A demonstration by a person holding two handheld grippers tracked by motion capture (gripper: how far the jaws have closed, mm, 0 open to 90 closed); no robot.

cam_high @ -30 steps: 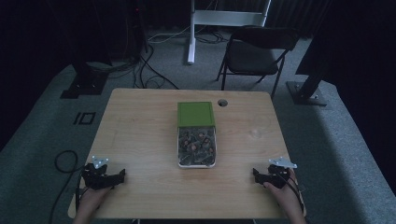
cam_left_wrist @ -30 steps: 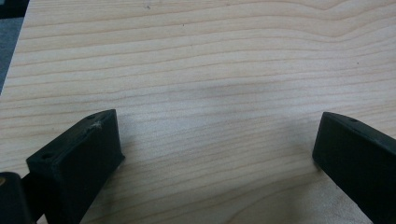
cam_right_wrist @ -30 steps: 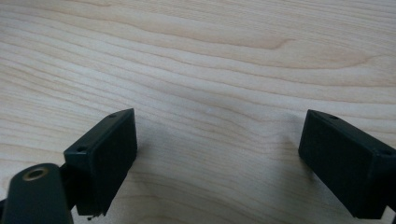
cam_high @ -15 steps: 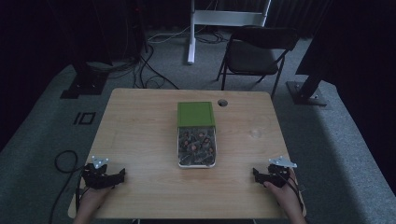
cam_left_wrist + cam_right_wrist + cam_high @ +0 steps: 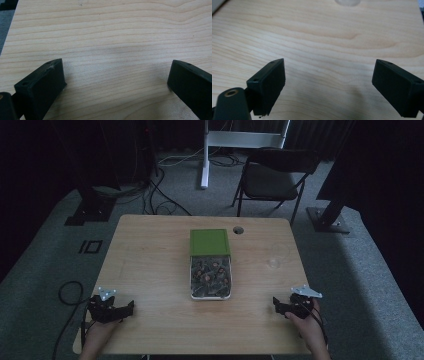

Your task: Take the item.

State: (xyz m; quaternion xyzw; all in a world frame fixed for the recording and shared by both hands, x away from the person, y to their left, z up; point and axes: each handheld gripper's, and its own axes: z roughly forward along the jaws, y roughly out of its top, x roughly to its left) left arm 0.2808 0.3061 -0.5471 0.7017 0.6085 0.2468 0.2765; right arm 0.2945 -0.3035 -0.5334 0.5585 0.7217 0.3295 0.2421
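The left gripper (image 5: 111, 309) and right gripper (image 5: 294, 305) are black. Each has a grey three-cornered plate on top. Blocky jaws show small screw holes.

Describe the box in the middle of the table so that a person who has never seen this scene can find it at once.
Start at the wooden table and go to its middle, between the left gripper and the right gripper near the front corners. There lies a long white tray holding small dark pieces. A green lid covers its far half, the one bright colour on the table.
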